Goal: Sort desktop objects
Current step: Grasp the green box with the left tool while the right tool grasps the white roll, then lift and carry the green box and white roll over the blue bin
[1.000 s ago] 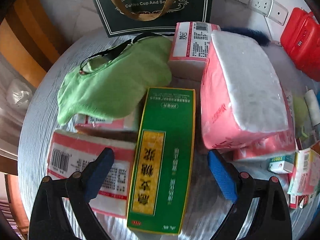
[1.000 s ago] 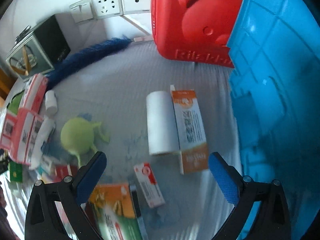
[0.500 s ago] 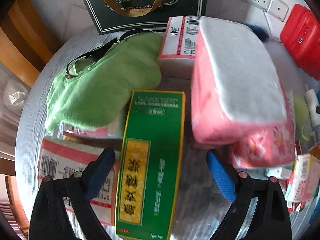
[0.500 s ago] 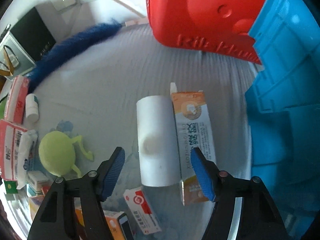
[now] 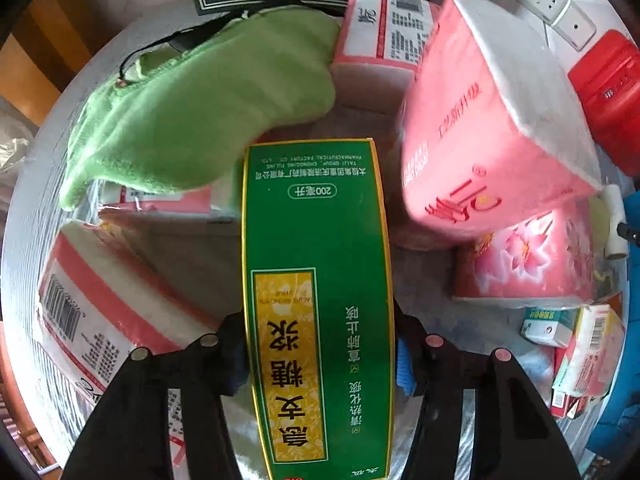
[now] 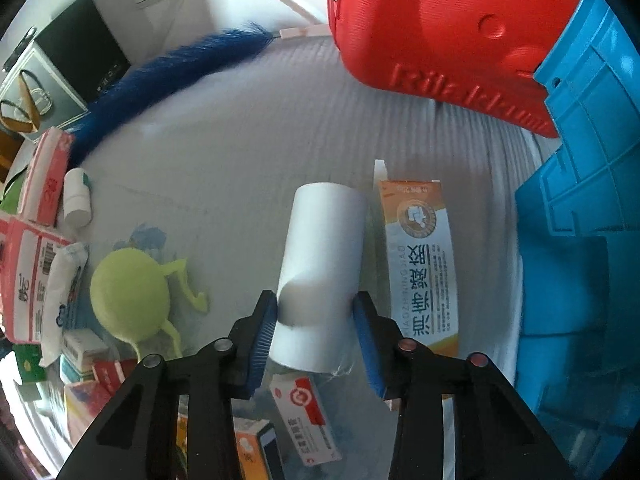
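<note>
Our left gripper (image 5: 320,356) has its fingers clamped on the long green box (image 5: 316,300), dead centre over the pale ribbed tabletop (image 6: 248,152). Our right gripper (image 6: 316,328) pinches a dented white roll (image 6: 320,264), with an orange carton (image 6: 422,264) just beside it at 3 o'clock. Pink tissue packs (image 5: 492,120) crowd the box from 1 to 3, a green cloth (image 5: 200,108) at 11. A red case (image 6: 440,20) and blue crate (image 6: 580,200) wall off 12 to 4; bare table opens toward 11.

Left gripper (image 5: 320,354) clamped; right gripper (image 6: 316,340) clamped.
</note>
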### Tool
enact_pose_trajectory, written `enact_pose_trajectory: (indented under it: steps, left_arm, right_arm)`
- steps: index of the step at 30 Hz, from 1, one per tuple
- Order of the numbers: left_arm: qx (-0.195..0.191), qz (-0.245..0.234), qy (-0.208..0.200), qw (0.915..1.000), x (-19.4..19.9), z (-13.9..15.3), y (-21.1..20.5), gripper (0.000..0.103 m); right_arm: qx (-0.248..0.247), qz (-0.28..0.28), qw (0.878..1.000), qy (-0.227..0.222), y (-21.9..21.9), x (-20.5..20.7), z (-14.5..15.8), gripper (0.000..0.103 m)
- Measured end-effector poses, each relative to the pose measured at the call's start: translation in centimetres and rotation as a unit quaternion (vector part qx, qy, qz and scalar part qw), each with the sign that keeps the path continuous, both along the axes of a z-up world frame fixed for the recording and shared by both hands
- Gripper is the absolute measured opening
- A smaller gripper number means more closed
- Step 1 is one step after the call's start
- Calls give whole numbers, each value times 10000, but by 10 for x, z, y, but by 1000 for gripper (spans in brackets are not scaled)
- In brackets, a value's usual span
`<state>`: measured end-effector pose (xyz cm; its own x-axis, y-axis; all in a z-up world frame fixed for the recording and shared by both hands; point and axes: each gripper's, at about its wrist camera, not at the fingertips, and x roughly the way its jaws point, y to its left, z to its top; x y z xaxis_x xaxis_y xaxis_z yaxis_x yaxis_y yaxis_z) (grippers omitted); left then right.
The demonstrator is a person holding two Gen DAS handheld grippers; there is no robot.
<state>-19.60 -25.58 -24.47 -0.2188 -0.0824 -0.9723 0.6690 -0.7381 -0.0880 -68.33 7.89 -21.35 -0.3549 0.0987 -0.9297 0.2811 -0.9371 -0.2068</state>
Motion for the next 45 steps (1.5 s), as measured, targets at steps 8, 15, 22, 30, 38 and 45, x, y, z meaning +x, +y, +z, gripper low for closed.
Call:
enact_pose_trajectory:
  steps: [8, 15, 22, 30, 38, 45]
  left_arm:
    - [-54, 144, -6, 9999, 3, 7, -4, 53]
    - [-109, 179, 17, 9998, 6, 15, 1, 53]
    - [-215, 239, 144, 9994, 15, 32, 9, 53]
    - [-576, 298, 513, 9966, 44, 73, 28, 53]
    - [-1187, 405, 981, 9872, 94, 100, 82, 53]
    - [-1581, 360, 1424, 9764, 128, 145, 144, 53]
  right_arm:
    - [3, -65, 10000, -66, -7, -13, -5, 42]
    - [-60, -92, 9998, -171, -10, -26, -16, 46]
    - [-61, -89, 9999, -84, -11, -18, -15, 45]
    - [-698, 116, 9972, 255, -2, 46, 21, 45]
    - [-978, 723, 9896, 764, -18, 142, 64, 45]
    - [-1173, 1108, 9733, 1634, -11, 252, 121, 45]
